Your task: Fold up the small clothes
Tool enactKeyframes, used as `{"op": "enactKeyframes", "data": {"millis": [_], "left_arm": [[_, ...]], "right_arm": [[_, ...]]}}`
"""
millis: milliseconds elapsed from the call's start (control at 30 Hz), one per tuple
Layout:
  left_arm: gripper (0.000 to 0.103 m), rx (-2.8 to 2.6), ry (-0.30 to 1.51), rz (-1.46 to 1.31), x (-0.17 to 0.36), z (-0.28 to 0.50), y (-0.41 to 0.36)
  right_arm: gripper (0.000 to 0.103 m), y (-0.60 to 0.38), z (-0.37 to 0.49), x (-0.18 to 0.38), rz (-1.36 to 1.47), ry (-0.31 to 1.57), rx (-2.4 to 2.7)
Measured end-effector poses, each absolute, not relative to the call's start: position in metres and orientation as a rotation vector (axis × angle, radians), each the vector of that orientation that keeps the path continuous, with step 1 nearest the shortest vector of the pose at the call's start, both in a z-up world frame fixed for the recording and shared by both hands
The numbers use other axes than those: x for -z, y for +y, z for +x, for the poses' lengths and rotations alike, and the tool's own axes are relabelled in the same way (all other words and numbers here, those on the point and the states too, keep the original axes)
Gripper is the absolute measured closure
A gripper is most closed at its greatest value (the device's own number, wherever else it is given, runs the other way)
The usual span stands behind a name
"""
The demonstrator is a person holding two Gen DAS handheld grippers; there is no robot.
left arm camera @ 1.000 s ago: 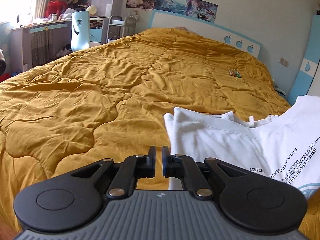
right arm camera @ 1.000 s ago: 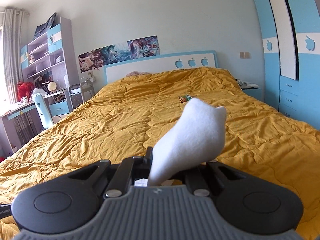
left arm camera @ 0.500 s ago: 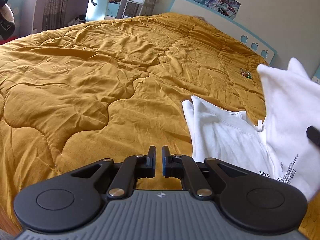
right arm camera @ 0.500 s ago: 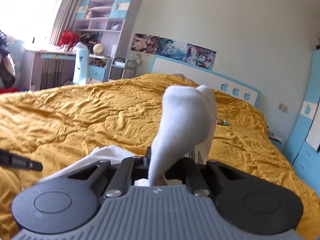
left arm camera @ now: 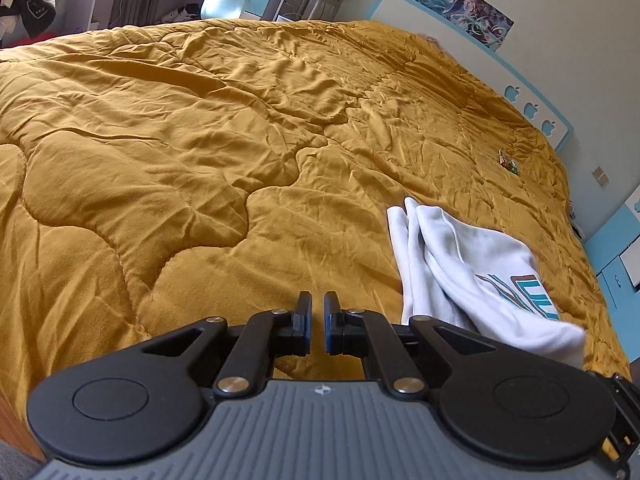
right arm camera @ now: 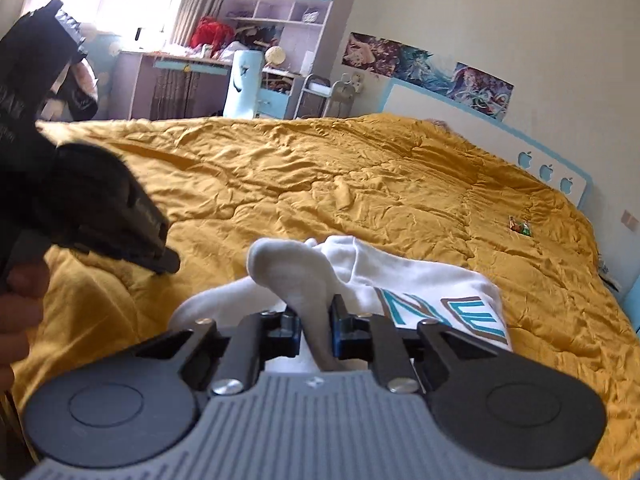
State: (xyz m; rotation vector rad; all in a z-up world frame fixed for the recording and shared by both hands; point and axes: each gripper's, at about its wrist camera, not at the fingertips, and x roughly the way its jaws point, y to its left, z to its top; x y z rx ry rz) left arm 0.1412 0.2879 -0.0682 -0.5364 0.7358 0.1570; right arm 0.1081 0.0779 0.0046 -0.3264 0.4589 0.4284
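A small white shirt (left arm camera: 476,276) with a teal print lies folded over on the yellow quilt (left arm camera: 200,152), to the right of my left gripper (left arm camera: 316,322). The left gripper is shut and empty, low over the quilt. In the right wrist view my right gripper (right arm camera: 316,332) is shut on a fold of the white shirt (right arm camera: 424,288), which bunches up between the fingers and lies on the quilt (right arm camera: 320,184) beyond. The left gripper (right arm camera: 100,216) shows there at the left, beside the shirt.
A small colourful wrapper (left arm camera: 508,162) lies on the far right of the bed. The headboard (right arm camera: 540,160) is at the back right, and a desk with shelves (right arm camera: 180,80) stands beyond the bed's far left.
My right gripper has carried the shirt's raised half over and down onto the rest, leaving the shirt folded with the teal print up. My left gripper has tilted down, staying shut.
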Motion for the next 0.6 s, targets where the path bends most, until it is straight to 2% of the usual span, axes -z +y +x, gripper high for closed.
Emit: {"op": "enactKeyframes", "data": {"millis": [167,400,600], "left_arm": [[0.098,-0.161,0.738,-0.547,0.070,0.142,0.290],[0.098,-0.231,0.697,-0.579,0.065,0.133,0.305],[0.098,-0.245,0.700,-0.592,0.067,0.134,0.309]], "right_arm": [[0.095,0.078,0.108,-0.028,-0.219,0.381,-0.370],[0.095,0.114,0.100,0.012,-0.313,0.466,-0.409],[0.094,0.126,0.098,0.021,-0.368,0.469,-0.397]]}}
